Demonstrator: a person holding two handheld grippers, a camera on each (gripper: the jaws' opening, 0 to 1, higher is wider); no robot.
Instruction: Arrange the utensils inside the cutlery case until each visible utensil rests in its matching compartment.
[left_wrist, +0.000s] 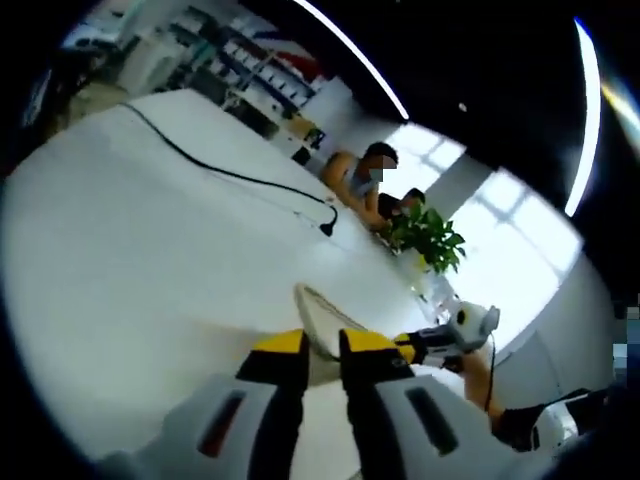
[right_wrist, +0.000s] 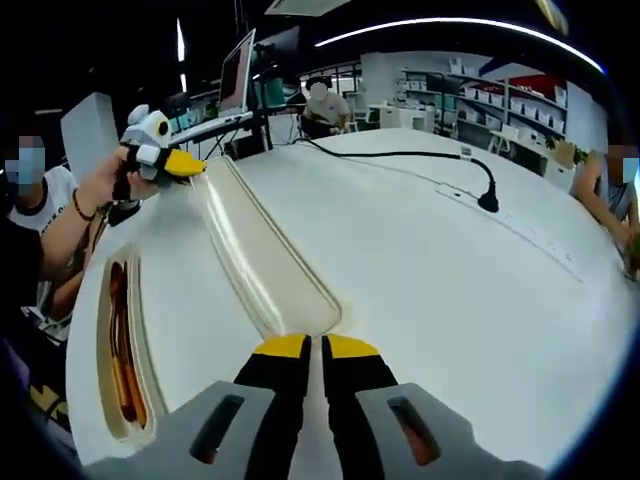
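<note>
white counter (right_wrist: 420, 260) carries a black cable (right_wrist: 400, 155). your right gripper (right_wrist: 315, 350) and left gripper (left_wrist: 322, 345) each clench one end of the translucent case lid (right_wrist: 255, 250), held between them. the cutlery case (right_wrist: 120, 340) lies by the counter's edge.

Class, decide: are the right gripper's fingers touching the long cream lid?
Touching: in the right gripper view, the right gripper pinches the near rim of the cream lid.

White table (right_wrist: 420, 280); cream case lid (right_wrist: 262, 262); black cable (right_wrist: 400, 155); yellow-tipped black jaws; green plant (left_wrist: 430, 238).
</note>
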